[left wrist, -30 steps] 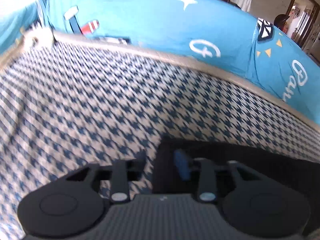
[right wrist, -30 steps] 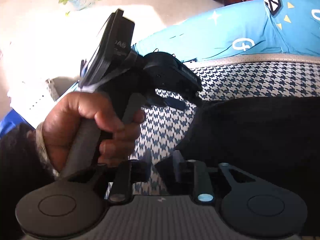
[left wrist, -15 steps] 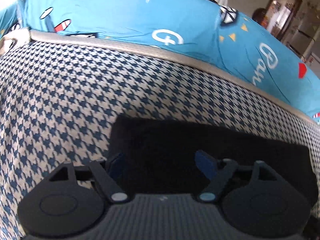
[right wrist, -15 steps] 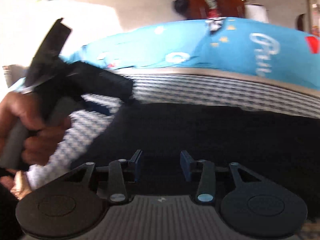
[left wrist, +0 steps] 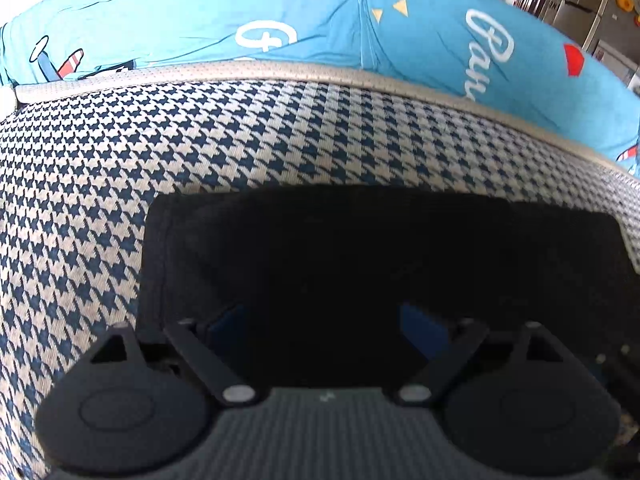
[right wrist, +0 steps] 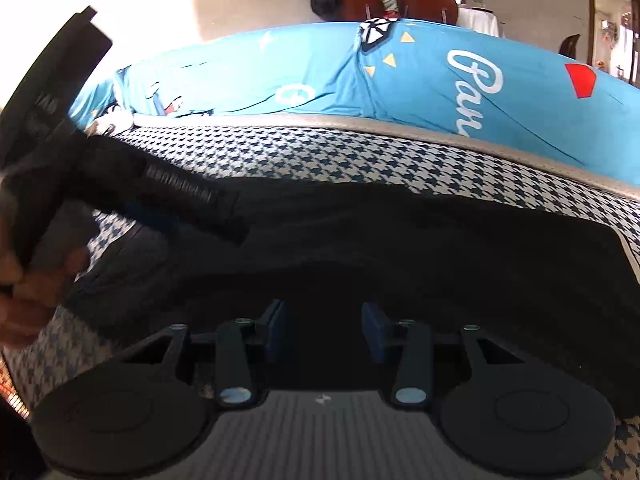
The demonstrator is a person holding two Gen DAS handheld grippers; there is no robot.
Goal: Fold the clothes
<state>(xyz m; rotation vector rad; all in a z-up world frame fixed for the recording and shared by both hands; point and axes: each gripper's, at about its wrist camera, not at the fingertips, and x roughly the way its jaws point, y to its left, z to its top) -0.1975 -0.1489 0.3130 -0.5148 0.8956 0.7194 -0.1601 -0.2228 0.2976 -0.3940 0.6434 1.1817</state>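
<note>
A houndstooth blanket (left wrist: pixel 280 140) in navy and cream fills the middle band of both views, edged along its far side by a pale trim, with a bright blue printed sheet (left wrist: pixel 320 20) behind it across the top of each frame. On the blanket lies the black garment (left wrist: pixel 380 272), a flat dark slab already squared off, its long axis running left to right across the frame; its left edge shows a stitched hem in the left wrist view, centre left. It sits directly ahead of both tools, lower centre in each view. The left gripper (left wrist: pixel 326 330) has its blue pads spread wide, both over black cloth, holding nothing. In the right wrist view the garment (right wrist: pixel 400 240) looks thicker, with a raised fold line across mid frame. The right gripper (right wrist: pixel 324 332) is spread moderately, its pads just above or at the near edge; contact cannot be told. The left tool also appears at the left of that frame, in the left hand (right wrist: pixel 24 280), reaching onto the garment's left end. Judgement: each tool is placed to take a near-edge corner, left nearer the hem end.
</note>
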